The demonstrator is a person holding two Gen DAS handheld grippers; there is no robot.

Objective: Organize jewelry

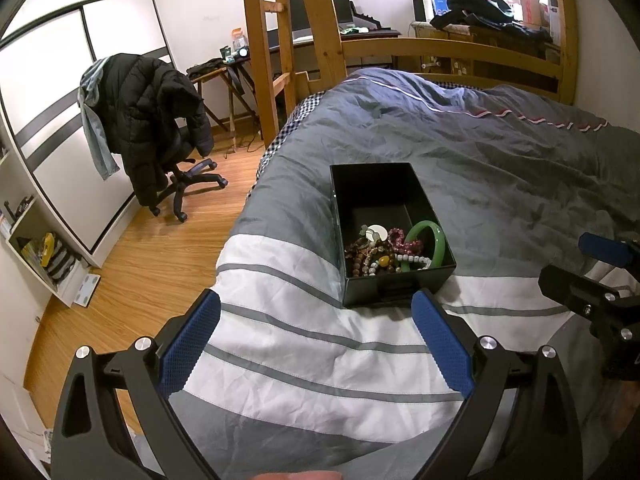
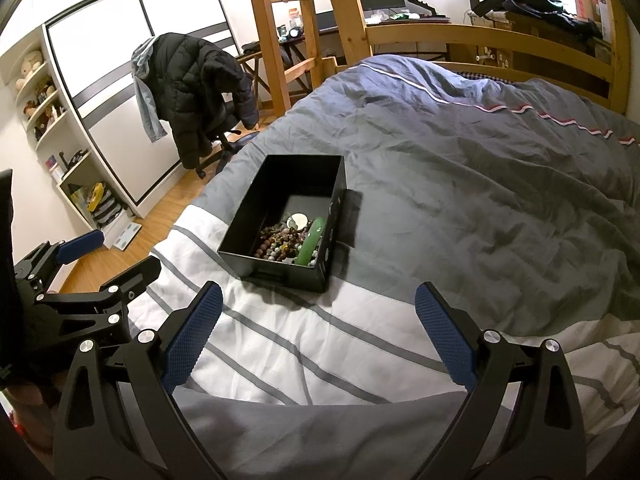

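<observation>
Left wrist view: black box [image 1: 390, 280] lay on the bed's quilt [image 1: 320, 360], just past the fingertips at 12 o'clock, a little right of centre.
Box axis: its long sides ran away from the camera, the short near wall faced the left gripper [image 1: 316, 338], and the far end pointed toward 12 o'clock.
Right wrist view: the same box [image 2: 280, 216] sat at 11 o'clock, its long axis slanting from the near end up toward 1 o'clock.
Jewelry: beaded bracelets [image 1: 370, 254] lay heaped at the near end of the box, with a green bangle [image 1: 426, 240] propped on edge against the right wall and a pale round disc [image 1: 377, 233] behind the beads.
Left gripper: jaws spread wide, holding nothing, hovering over the striped quilt.
Right gripper [image 2: 318, 332]: also spread wide and empty, short of the box.
Hard to make out: single strands in the bead heap could not be told apart; from the right wrist the box's near wall hid part of the pile.
Cut off: each gripper showed only partly at the edge of the other's view.
</observation>
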